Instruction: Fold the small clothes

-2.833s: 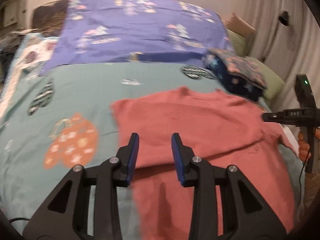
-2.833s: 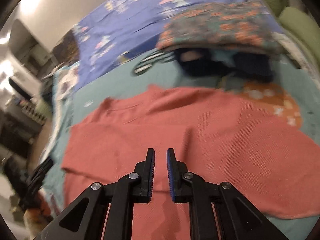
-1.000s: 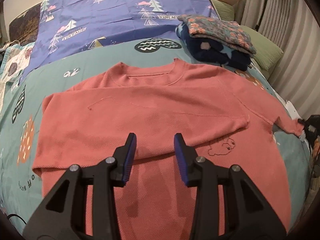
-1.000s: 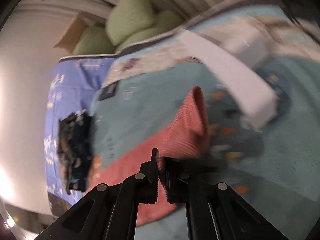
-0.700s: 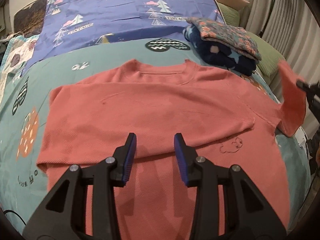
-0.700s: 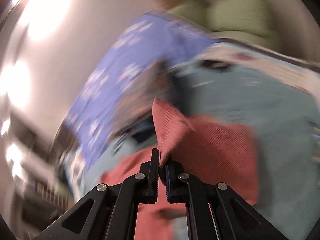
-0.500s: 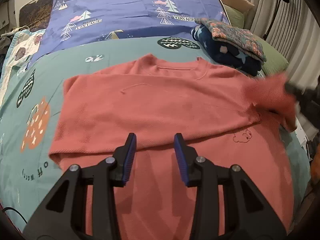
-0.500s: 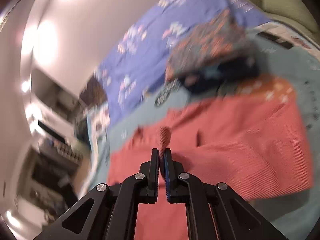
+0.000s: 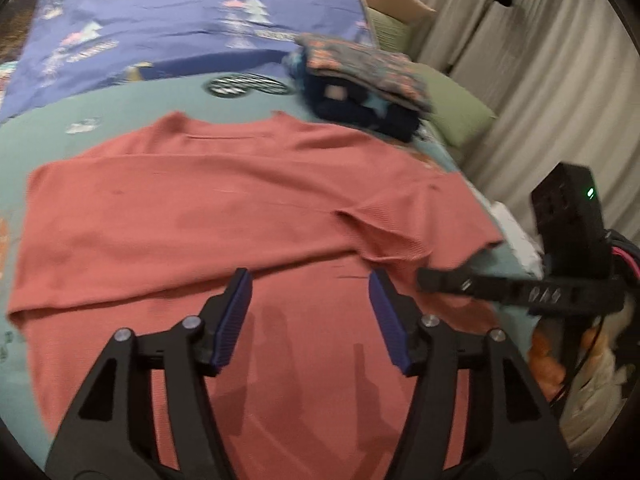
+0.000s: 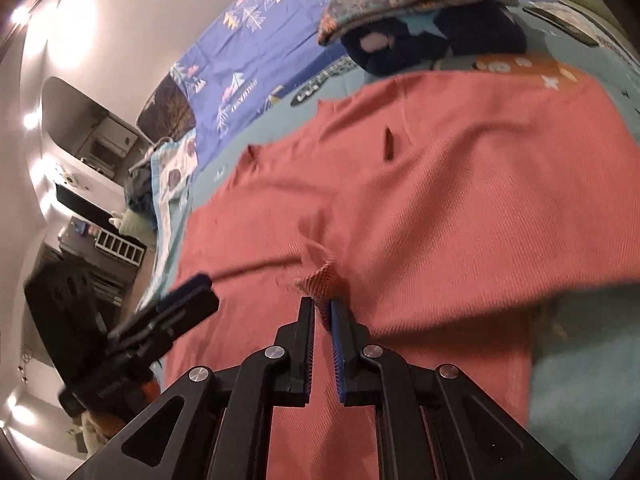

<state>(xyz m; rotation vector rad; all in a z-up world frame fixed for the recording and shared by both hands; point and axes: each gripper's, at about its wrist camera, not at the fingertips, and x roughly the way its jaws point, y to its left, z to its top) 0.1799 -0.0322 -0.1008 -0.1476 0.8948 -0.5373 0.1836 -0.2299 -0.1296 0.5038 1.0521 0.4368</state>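
Note:
A salmon-red sweater (image 9: 224,208) lies flat on the teal bedspread, neck toward the far side. Both sleeves are folded across its chest. My left gripper (image 9: 310,288) is open and empty, hovering over the sweater's lower middle. My right gripper (image 10: 323,306) is shut on the sleeve cuff (image 10: 320,278) and holds it over the sweater's body (image 10: 460,200). In the left wrist view the right gripper (image 9: 424,278) comes in from the right at the folded sleeve's end. The left gripper (image 10: 192,292) shows at the left in the right wrist view.
A stack of folded dark and floral clothes (image 9: 364,84) sits at the far right of the bed, also seen in the right wrist view (image 10: 420,12). A blue tree-print sheet (image 9: 160,28) covers the far side. Green pillows (image 9: 456,116) and curtains stand at the right.
My right gripper has carried the right sleeve from the bed's right edge over onto the sweater's chest. The left gripper's jaws have opened wider and it shifted slightly.

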